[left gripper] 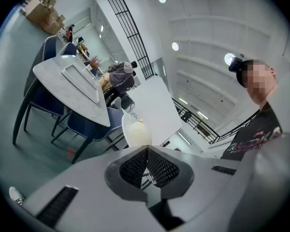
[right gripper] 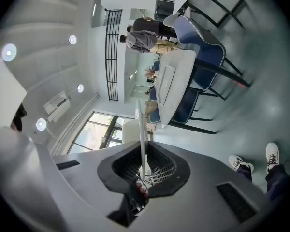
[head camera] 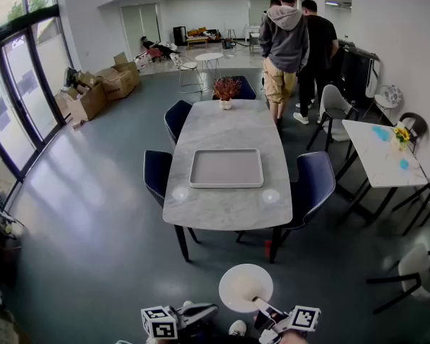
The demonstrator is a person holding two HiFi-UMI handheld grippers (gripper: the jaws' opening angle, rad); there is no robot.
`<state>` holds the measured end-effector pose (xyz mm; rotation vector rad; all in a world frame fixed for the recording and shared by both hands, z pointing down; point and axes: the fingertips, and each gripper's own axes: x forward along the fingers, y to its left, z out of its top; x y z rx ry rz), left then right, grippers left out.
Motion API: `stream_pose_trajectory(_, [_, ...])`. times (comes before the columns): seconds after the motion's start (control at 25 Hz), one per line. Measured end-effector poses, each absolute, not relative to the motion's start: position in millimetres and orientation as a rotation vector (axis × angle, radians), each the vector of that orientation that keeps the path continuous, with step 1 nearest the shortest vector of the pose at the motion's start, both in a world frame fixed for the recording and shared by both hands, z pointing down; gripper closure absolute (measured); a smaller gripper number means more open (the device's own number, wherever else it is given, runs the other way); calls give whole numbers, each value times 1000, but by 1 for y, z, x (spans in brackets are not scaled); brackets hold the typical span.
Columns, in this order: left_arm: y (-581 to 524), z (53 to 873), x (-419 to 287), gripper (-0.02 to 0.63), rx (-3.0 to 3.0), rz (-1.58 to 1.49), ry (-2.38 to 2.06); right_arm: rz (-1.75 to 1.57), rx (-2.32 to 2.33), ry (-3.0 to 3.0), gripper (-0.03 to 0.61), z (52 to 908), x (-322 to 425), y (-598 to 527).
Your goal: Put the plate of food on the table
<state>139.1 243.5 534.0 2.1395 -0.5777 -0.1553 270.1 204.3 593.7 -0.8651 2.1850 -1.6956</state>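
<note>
My right gripper [head camera: 262, 307] holds a round white plate [head camera: 246, 287] by its near rim, low in the head view and short of the marble table [head camera: 226, 126]. In the right gripper view the plate [right gripper: 141, 124] stands edge-on between the jaws of that gripper [right gripper: 144, 153], which are shut on it. Any food on the plate is hard to make out. My left gripper [head camera: 201, 312] hangs just left of the plate; its jaws [left gripper: 147, 154] are shut with nothing between them, and the plate [left gripper: 137, 132] shows beyond their tips.
A grey tray [head camera: 226, 168] lies mid-table, with two small round dishes [head camera: 180, 192] [head camera: 271, 196] near the front edge and a flower pot [head camera: 226, 89] at the far end. Blue chairs [head camera: 314, 183] [head camera: 158, 174] flank the table. Two people [head camera: 287, 41] stand beyond it. A second table [head camera: 378, 153] stands at the right.
</note>
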Motion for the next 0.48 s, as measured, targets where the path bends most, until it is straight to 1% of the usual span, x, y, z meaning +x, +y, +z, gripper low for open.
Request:
stream_pose_trajectory(0.08, [243,542,137,609,2157,-148,-575,-1681,-886,2210,548,594,271,202])
stream_pose_trajectory(0.2, [242,542,138,609,2155,-143,-574,-1754,-928,2143,548,601,274,207])
stream_pose_trajectory(0.32, [242,541,139,609,2139,-152,-572,-1689,-895,2199,548,594,273,203])
stream_pose_trajectory(0.48, [241,541,140,609,2151,-145,-569,-1728,-894,2146,548,596,273,204])
